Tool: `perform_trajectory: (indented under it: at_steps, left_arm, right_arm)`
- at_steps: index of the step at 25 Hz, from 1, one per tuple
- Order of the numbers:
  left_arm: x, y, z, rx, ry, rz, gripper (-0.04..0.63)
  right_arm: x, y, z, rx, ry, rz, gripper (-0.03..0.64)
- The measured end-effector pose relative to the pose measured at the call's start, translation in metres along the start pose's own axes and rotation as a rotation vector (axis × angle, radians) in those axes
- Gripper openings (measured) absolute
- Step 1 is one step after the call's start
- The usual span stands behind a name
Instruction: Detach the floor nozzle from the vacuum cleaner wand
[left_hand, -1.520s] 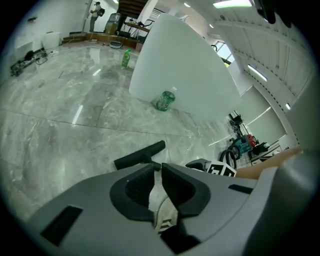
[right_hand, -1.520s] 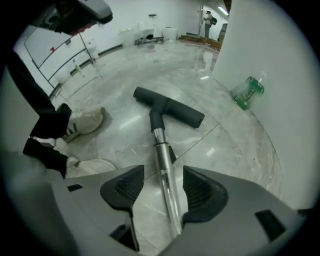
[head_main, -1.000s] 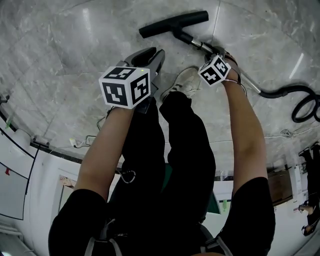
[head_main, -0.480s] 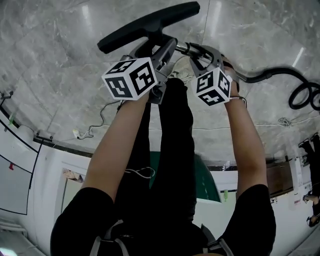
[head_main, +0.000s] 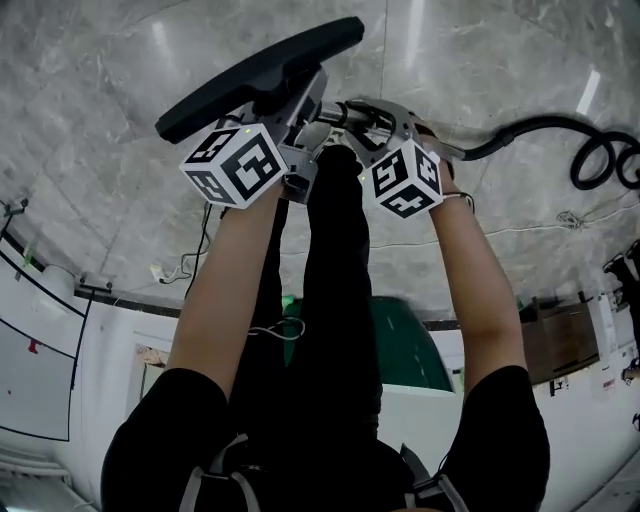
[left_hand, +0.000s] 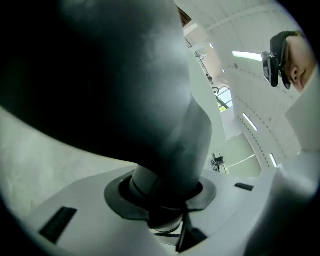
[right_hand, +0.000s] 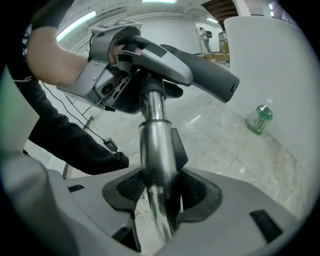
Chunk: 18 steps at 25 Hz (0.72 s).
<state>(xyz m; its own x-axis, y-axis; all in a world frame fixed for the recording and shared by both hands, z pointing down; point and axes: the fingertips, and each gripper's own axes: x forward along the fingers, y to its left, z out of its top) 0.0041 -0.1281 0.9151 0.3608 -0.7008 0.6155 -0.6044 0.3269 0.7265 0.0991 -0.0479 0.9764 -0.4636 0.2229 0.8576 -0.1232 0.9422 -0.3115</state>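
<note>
Holding floor nozzle (head_main: 260, 70) up off the floor (head_main: 90, 110), not yet parted from wand (head_main: 347, 110), probably keeping the joint free of any load; closing left gripper (head_main: 303, 128) round the nozzle's neck (left_hand: 167, 160), pads seating on it; clamping right gripper (right_hand: 161, 197) firmly on the wand, likely bracing for an opposing pull; trailing hose (head_main: 560, 130) rightward.

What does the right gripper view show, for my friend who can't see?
A shiny metal vacuum pipe runs up the middle, squeezed by the right tool. A green bottle stands on the pale floor behind.
</note>
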Motion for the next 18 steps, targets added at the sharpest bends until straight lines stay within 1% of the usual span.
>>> perform_trajectory:
  at_steps: [2,4,5,6,8,9,10,11,12,13,15,16,17,18]
  left_arm:
    - [0.002,-0.007,-0.005,0.011,0.027,-0.042,0.143]
    - [0.001,-0.010,-0.009,0.017,0.049,-0.050,0.141]
    - [0.000,-0.009,-0.010,0.019,0.056,-0.049,0.141]
    - [-0.001,-0.009,-0.010,0.027,0.060,-0.050,0.141]
    - [-0.004,-0.012,-0.005,0.054,0.062,-0.058,0.141]
    - [-0.006,-0.015,-0.002,0.068,0.064,-0.068,0.141]
    - [-0.009,-0.021,0.000,0.087,0.071,-0.091,0.140]
    - [-0.014,-0.030,0.001,0.109,0.082,-0.127,0.138]
    - [-0.020,-0.040,0.002,0.131,0.094,-0.174,0.137]
    - [-0.026,-0.050,0.003,0.152,0.104,-0.230,0.132]
    - [-0.040,-0.074,0.007,0.195,0.119,-0.355,0.120]
    - [-0.045,-0.082,0.009,0.206,0.129,-0.398,0.120]
    - [-0.047,-0.084,0.011,0.205,0.142,-0.407,0.120]
    - [-0.045,-0.078,0.012,0.196,0.156,-0.379,0.120]
  right_arm:
    - [0.020,-0.003,-0.005,-0.020,0.000,0.003,0.210]
    - [0.031,-0.003,-0.005,-0.085,-0.015,-0.020,0.195]
    - [0.032,-0.002,-0.003,-0.115,-0.028,-0.045,0.125]
    - [0.031,-0.001,-0.001,-0.137,-0.035,-0.069,0.097]
    - [0.030,-0.002,0.004,-0.154,-0.048,-0.094,0.092]
    - [0.029,-0.002,0.008,-0.156,-0.056,-0.088,0.092]
    - [0.025,0.001,0.011,-0.157,-0.060,-0.061,0.092]
    - [0.019,0.008,0.011,-0.158,-0.055,0.000,0.092]
    - [0.011,0.019,0.011,-0.160,-0.039,0.098,0.092]
    - [0.001,0.033,0.010,-0.161,-0.020,0.231,0.092]
    - [-0.024,0.062,0.015,-0.146,-0.017,0.534,0.092]
    - [-0.034,0.073,0.019,-0.124,-0.034,0.645,0.092]
    - [-0.038,0.077,0.024,-0.098,-0.053,0.675,0.092]
    - [-0.031,0.073,0.027,-0.079,-0.070,0.598,0.092]
